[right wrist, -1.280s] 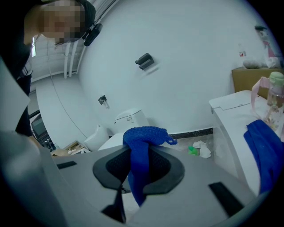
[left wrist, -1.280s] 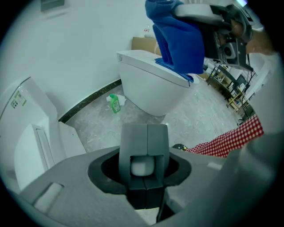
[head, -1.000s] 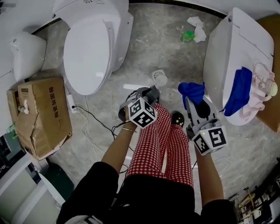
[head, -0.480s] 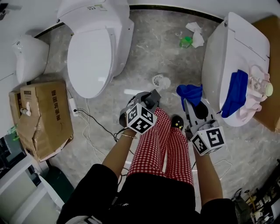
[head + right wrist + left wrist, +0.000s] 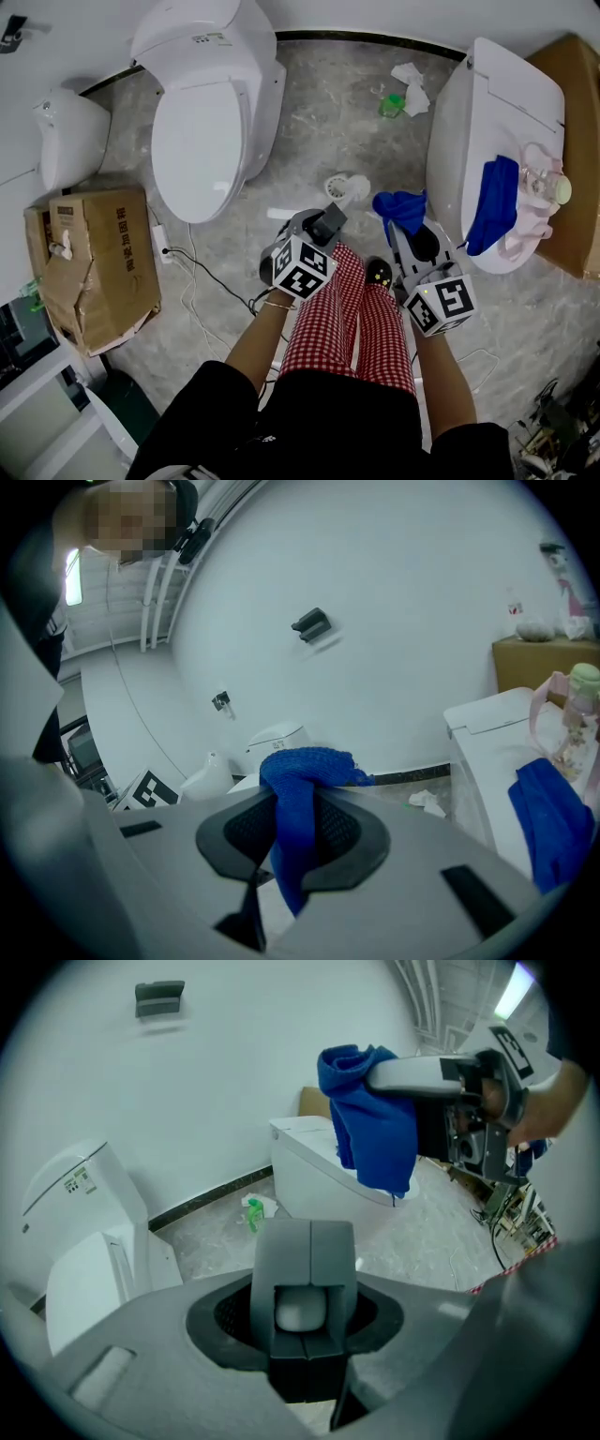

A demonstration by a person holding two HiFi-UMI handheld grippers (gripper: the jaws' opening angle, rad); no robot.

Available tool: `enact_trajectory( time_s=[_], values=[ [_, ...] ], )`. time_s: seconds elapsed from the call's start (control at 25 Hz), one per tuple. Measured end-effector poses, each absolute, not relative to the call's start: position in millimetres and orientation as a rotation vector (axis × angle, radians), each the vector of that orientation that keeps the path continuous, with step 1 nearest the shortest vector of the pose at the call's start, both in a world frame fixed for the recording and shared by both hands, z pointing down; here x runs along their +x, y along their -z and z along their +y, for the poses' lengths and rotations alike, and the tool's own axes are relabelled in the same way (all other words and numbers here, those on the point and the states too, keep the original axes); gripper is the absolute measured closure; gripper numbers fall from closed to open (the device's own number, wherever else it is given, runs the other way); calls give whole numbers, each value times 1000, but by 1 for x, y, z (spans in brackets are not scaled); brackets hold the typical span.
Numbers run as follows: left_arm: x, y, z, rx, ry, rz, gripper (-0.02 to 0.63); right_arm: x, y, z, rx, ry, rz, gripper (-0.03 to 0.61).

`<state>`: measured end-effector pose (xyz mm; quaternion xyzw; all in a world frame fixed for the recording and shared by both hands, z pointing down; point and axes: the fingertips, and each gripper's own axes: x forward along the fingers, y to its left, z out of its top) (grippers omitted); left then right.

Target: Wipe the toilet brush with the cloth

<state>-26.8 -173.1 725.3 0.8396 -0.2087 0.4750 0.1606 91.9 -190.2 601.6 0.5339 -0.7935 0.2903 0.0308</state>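
The toilet brush shows in the head view as a white handle (image 5: pixel 279 214) and a round white head (image 5: pixel 344 187) just above the floor. My left gripper (image 5: pixel 328 221) is shut on the handle, which appears as a white stub (image 5: pixel 300 1313) between the closed jaws in the left gripper view. My right gripper (image 5: pixel 405 232) is shut on a blue cloth (image 5: pixel 400 207), which hangs bunched from its jaws (image 5: pixel 292 803). The cloth (image 5: pixel 371 1119) hangs a short way to the right of the brush head, apart from it.
A closed white toilet (image 5: pixel 202 122) stands at the left, another toilet (image 5: pixel 469 131) at the right with a second blue cloth (image 5: pixel 491 204) and a pink item (image 5: pixel 531 220) on its lid. A cardboard box (image 5: pixel 92 267), a floor cable (image 5: pixel 192 246), a green bottle (image 5: pixel 391 104) and crumpled paper (image 5: pixel 409 73) lie around.
Both grippers keep their hold. The head view has shifted, and the cloth and the brush sit slightly higher in it, with their spacing about the same.
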Motion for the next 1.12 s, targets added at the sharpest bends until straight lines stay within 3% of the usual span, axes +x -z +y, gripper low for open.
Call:
enact_trajectory(
  time_s=[1.12],
  values=[
    [20, -618, -192, 2600, -1227, -653, 442, 122, -517, -199, 1744, -746, -2526, 502]
  ],
)
